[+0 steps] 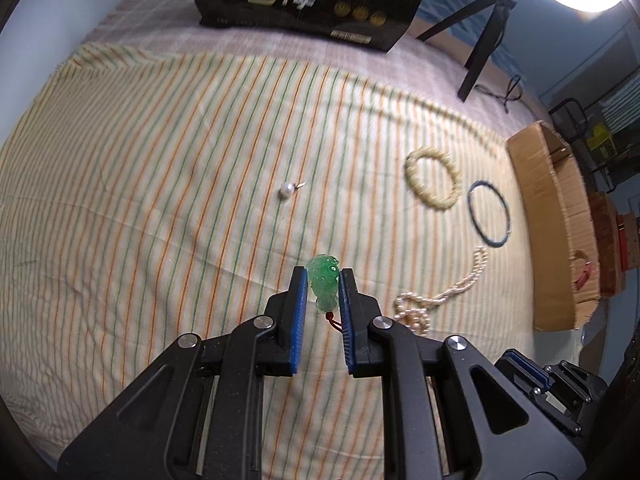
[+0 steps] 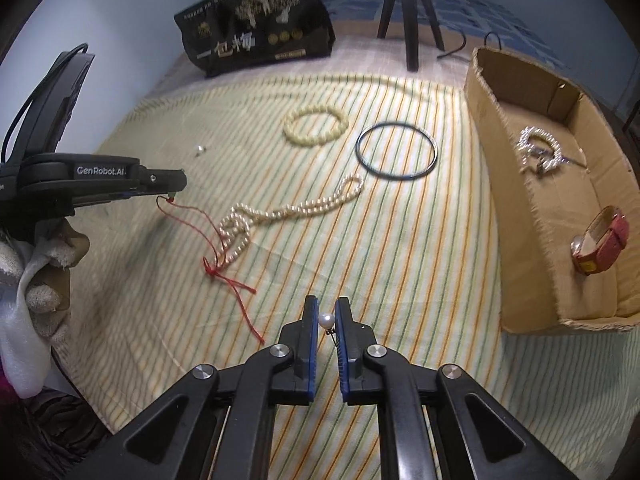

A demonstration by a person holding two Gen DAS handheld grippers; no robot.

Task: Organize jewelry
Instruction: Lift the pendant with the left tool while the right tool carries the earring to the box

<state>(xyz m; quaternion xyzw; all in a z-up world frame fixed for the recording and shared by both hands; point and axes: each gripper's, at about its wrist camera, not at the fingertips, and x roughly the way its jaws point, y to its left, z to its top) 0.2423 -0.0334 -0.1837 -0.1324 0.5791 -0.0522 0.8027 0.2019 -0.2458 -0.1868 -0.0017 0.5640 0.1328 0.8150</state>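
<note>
The green pendant [image 1: 325, 285] stands lengthwise between the clenched left tongs [image 1: 323, 276], its long axis along the fingers, red cord [image 2: 224, 248] trailing from its near end onto the striped cloth [image 1: 160, 160]. The right tongs [image 2: 326, 312] pinch a pearl earring [image 2: 327, 321]. Another pearl [image 1: 286, 190] lies farther off. The cardboard box [image 2: 516, 200] sits at the right; its far contents blur.

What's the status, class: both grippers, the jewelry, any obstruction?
Left gripper shut on green pendant. Right gripper shut on pearl earring. Red cord crosses the pearl necklace. Cardboard box path looks open.
</note>
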